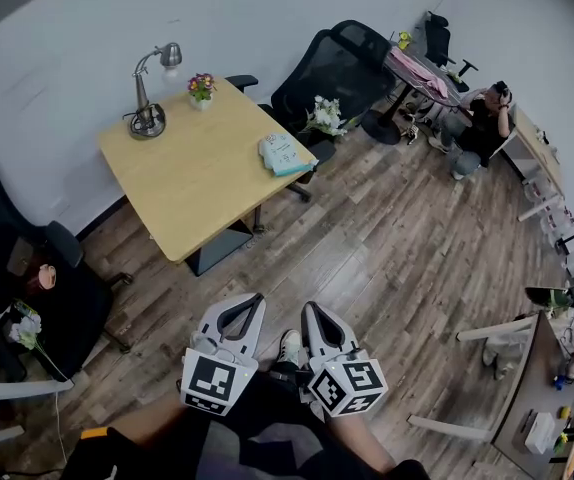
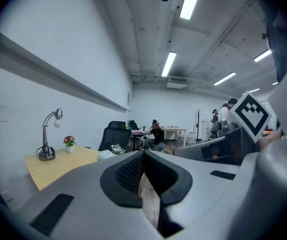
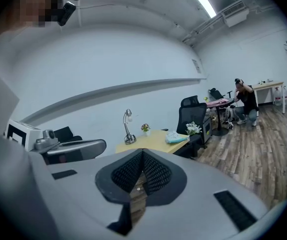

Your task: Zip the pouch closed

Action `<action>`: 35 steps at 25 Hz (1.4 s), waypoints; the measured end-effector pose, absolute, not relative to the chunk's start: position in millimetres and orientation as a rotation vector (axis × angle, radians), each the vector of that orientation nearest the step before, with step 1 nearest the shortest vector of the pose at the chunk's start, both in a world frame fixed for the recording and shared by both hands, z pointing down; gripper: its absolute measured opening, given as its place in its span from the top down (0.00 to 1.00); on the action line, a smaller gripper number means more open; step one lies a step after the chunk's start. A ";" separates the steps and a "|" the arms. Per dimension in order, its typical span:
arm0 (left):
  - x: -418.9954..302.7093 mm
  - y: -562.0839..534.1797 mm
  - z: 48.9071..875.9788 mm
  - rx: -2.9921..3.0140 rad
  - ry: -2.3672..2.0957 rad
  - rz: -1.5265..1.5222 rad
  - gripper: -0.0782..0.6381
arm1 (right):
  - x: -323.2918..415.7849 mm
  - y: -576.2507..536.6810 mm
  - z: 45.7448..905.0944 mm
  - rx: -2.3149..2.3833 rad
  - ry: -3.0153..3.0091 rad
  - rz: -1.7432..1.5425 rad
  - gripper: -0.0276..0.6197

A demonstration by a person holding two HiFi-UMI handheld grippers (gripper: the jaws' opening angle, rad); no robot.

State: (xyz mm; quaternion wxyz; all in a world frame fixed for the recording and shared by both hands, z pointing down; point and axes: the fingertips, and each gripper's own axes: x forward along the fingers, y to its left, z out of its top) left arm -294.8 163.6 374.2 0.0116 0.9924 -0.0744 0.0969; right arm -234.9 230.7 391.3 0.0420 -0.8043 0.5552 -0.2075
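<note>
The pouch (image 1: 285,154) is a light blue-green bag lying flat near the right edge of a light wooden table (image 1: 192,183). It also shows far off as the pouch (image 2: 106,154) in the left gripper view and as the pouch (image 3: 176,138) in the right gripper view. My left gripper (image 1: 258,297) and right gripper (image 1: 310,306) hang side by side over the wooden floor, well short of the table. Both point towards the table. The left gripper (image 2: 143,152) has its jaws shut with nothing between them. The right gripper (image 3: 142,151) is shut and empty too.
A desk lamp (image 1: 150,98) and a small flower pot (image 1: 201,88) stand at the table's far side. A black office chair (image 1: 337,63) with white flowers (image 1: 324,116) sits behind the table, and another black chair (image 1: 17,268) stands to its left. A person (image 1: 482,118) crouches far right.
</note>
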 end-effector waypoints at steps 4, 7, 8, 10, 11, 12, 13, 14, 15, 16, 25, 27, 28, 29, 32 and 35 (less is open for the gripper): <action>-289.7 160.3 372.4 3.094 -0.233 0.299 0.88 | -226.0 230.2 391.1 -2.465 1.677 -0.648 0.93; -281.9 159.4 370.8 3.090 -0.238 0.288 0.88 | -215.4 229.6 387.7 -2.473 1.670 -0.644 0.93; -278.6 159.9 370.2 3.088 -0.239 0.283 0.88 | -211.9 229.5 386.4 -2.475 1.672 -0.641 0.93; -270.8 161.9 369.7 3.083 -0.240 0.274 0.88 | -204.3 229.9 384.5 -2.480 1.679 -0.638 0.93; -266.4 162.9 370.0 3.080 -0.239 0.273 0.88 | -200.0 230.5 384.3 -2.482 1.680 -0.639 0.93; -261.8 163.8 370.5 3.077 -0.238 0.274 0.88 | -195.4 231.1 384.7 -2.484 1.680 -0.642 0.93; -257.2 164.5 371.1 3.073 -0.237 0.276 0.88 | -190.6 231.7 385.4 -2.484 1.678 -0.647 0.93; -252.5 165.1 371.9 3.069 -0.237 0.279 0.88 | -185.6 232.3 386.3 -2.483 1.675 -0.652 0.93; -247.5 165.5 372.8 3.066 -0.237 0.283 0.88 | -180.6 232.6 387.1 -2.480 1.674 -0.656 0.93; -242.4 165.9 374.0 3.061 -0.237 0.288 0.88 | -175.5 232.8 387.6 -2.475 1.674 -0.659 0.93; -185.3 169.5 383.8 3.059 -0.226 0.359 0.88 | -120.7 234.1 396.8 -2.442 1.662 -0.685 0.93; -168.8 170.0 382.2 3.067 -0.217 0.367 0.88 | -106.4 233.0 395.9 -2.450 1.665 -0.671 0.93; -161.3 170.3 381.3 3.069 -0.216 0.374 0.88 | -99.9 232.4 394.9 -2.457 1.671 -0.661 0.93; -154.2 170.6 380.0 3.068 -0.220 0.382 0.88 | -93.7 231.8 393.5 -2.464 1.683 -0.651 0.93; -133.4 170.8 374.4 3.071 -0.256 0.391 0.88 | -74.7 229.6 388.4 -2.471 1.735 -0.618 0.93; -112.4 172.8 372.5 3.081 -0.300 0.394 0.88 | -52.4 228.4 385.4 -2.468 1.783 -0.584 0.93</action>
